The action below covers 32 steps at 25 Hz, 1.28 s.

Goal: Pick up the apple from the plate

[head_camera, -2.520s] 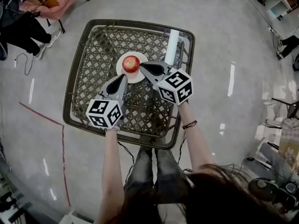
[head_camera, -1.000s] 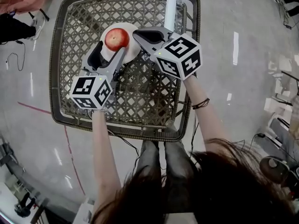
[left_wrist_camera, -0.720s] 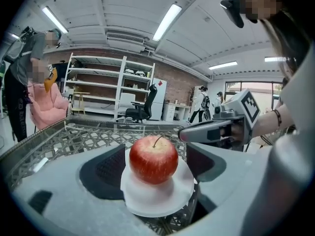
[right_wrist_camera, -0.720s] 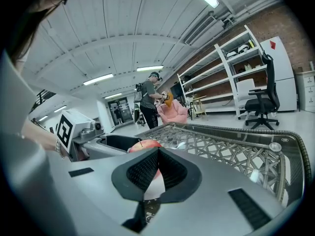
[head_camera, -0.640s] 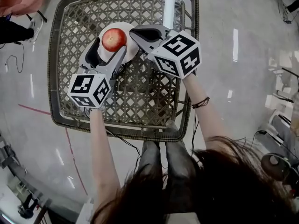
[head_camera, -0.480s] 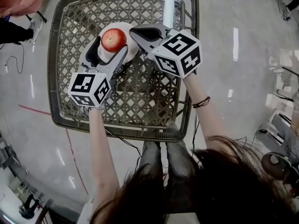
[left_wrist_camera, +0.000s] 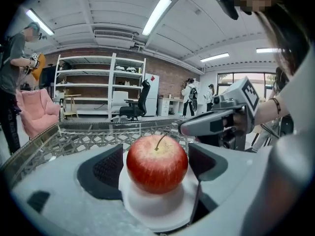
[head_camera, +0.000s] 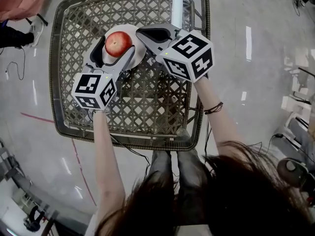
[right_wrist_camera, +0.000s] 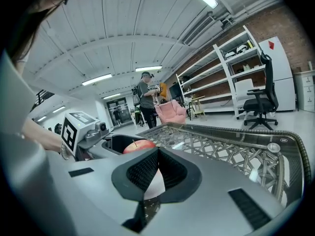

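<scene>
L gripper (head_camera: 114, 52) reaches in from near-left, jaws spread wide and just been opening. Apple (head_camera: 118, 43) sits btwn the pads: one pad on its left, one on its right, both just beside the skin, not pressing.

Apple is red w/ a yellowish patch, stem up, upright on the small white plate (head_camera: 129, 29). Plate rests on the woven lattice table (head_camera: 147, 104), far-left part of the top.

R gripper (head_camera: 141, 33) comes in from the near-right, jaws together, nothing btwn them. Its tip is at the plate's right rim, just right of the apple and apart from it. In the right gripper view the apple shows beyond the closed pads, to their left.

White tube (head_camera: 177, 6) lies on the table at the far side, right of the plate, running near-to-far. Both marker cubes sit nearer the person than the plate, L cube (head_camera: 93, 90) lower-left, R cube (head_camera: 189, 55) to its right.
</scene>
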Each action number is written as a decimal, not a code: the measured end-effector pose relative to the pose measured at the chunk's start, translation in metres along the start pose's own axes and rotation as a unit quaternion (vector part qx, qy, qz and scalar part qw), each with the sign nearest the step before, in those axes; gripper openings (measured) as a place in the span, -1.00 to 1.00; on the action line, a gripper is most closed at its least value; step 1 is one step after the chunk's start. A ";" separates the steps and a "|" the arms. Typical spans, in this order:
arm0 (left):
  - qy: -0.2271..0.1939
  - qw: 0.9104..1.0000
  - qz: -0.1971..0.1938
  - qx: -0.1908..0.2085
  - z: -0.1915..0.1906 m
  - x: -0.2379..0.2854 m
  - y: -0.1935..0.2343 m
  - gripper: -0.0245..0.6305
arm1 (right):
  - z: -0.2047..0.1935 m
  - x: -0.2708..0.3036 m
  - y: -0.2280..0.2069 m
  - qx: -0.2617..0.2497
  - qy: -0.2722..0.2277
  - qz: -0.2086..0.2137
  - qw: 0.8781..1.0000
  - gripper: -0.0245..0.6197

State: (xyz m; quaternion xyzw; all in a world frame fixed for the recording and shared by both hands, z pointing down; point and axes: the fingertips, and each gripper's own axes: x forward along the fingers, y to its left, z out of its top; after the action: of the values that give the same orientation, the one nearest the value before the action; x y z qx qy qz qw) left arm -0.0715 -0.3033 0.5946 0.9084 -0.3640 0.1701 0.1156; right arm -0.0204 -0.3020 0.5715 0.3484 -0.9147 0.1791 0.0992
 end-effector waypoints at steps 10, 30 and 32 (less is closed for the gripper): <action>0.009 1.000 -0.001 0.014 -0.003 0.008 0.001 0.32 | -0.003 0.002 -0.003 0.013 -0.003 -0.003 1.000 -0.90; 0.001 1.000 0.010 0.011 0.000 0.006 0.005 0.31 | -0.003 0.003 -0.004 0.017 -0.008 -0.009 1.000 -0.90; -0.001 1.000 0.010 0.012 0.002 0.005 0.005 0.31 | -0.002 0.003 -0.004 0.018 -0.008 -0.009 1.000 -0.90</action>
State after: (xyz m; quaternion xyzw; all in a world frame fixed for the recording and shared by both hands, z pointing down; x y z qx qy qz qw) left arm -0.0711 -0.3106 0.5952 0.9062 -0.3713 0.1741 0.1028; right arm -0.0199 -0.3057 0.5758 0.3599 -0.9090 0.1914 0.0872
